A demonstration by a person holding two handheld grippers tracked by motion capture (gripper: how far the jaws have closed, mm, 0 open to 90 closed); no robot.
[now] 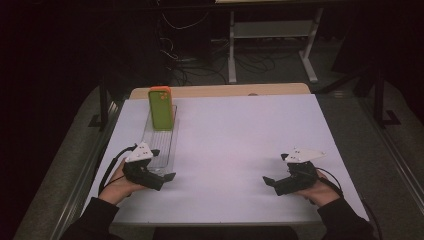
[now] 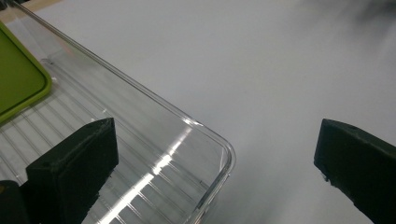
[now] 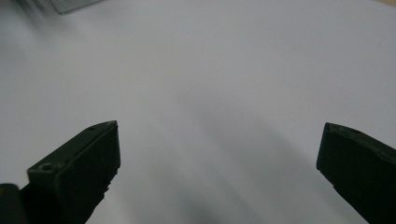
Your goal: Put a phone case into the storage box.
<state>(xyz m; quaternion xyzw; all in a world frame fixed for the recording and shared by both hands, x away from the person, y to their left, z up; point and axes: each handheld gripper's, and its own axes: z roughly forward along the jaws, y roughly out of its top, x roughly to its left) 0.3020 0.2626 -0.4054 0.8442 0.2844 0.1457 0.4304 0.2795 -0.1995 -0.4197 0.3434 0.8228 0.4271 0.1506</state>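
A green phone (image 1: pixel 161 107) with an orange rim stands upright at the far end of a clear plastic tray (image 1: pixel 172 145) on the left of the white table (image 1: pixel 240 135). My left gripper (image 1: pixel 167 177) is open at the tray's near end. In the left gripper view, the tray's ribbed near corner (image 2: pixel 140 91) lies between the open jaws of the left gripper (image 2: pixel 217 140), one jaw over the tray floor, the other over bare table. The phone's green corner (image 2: pixel 16 79) shows at far left. My right gripper (image 1: pixel 267 180) rests open near the front right; between the right gripper's (image 3: pixel 219 135) jaws is only table.
A wooden board edge (image 1: pixel 220 91) runs behind the white table top. Beyond it, a white desk frame (image 1: pixel 270 30) and cables stand on the dark floor. A bit of the clear tray (image 3: pixel 70 3) shows at the top left of the right gripper view.
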